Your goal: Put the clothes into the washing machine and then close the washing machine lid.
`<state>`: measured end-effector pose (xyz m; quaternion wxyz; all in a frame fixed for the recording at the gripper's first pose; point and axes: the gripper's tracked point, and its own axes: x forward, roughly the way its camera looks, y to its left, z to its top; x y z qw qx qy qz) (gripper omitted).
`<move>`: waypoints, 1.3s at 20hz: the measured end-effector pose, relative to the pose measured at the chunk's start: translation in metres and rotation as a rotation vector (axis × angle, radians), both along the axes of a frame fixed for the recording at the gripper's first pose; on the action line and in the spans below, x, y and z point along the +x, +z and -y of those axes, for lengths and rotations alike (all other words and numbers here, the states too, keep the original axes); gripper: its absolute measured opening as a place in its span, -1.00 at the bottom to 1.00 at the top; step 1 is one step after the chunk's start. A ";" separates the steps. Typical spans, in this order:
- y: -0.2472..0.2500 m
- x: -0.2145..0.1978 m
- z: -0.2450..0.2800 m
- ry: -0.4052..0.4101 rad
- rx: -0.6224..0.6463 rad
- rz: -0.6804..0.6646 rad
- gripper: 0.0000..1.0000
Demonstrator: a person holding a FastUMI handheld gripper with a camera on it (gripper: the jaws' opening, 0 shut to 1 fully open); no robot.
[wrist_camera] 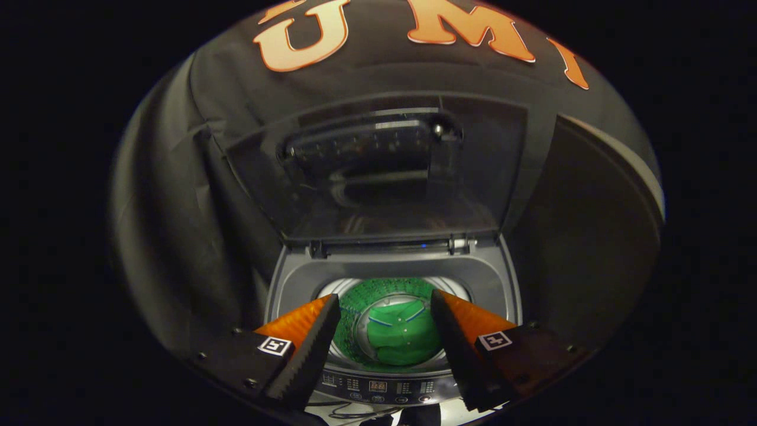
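Gripper (pixel 384 302) released, green garment (pixel 402 340) in drum — next, hook the raised lid (pixel 378 171) (near its top edge) and lower gently.

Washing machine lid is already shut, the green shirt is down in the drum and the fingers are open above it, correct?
Not quite: the lid stands raised open, as the gripper view shows. The green shirt does lie in the drum, with the gripper fingers open above it.
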<state>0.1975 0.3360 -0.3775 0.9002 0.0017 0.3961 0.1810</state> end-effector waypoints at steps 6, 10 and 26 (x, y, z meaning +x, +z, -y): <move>0.082 0.040 -0.015 0.022 0.030 0.161 0.97; 0.111 0.072 -0.021 0.034 0.023 0.234 0.97; 0.129 0.156 -0.043 0.022 0.025 0.281 0.97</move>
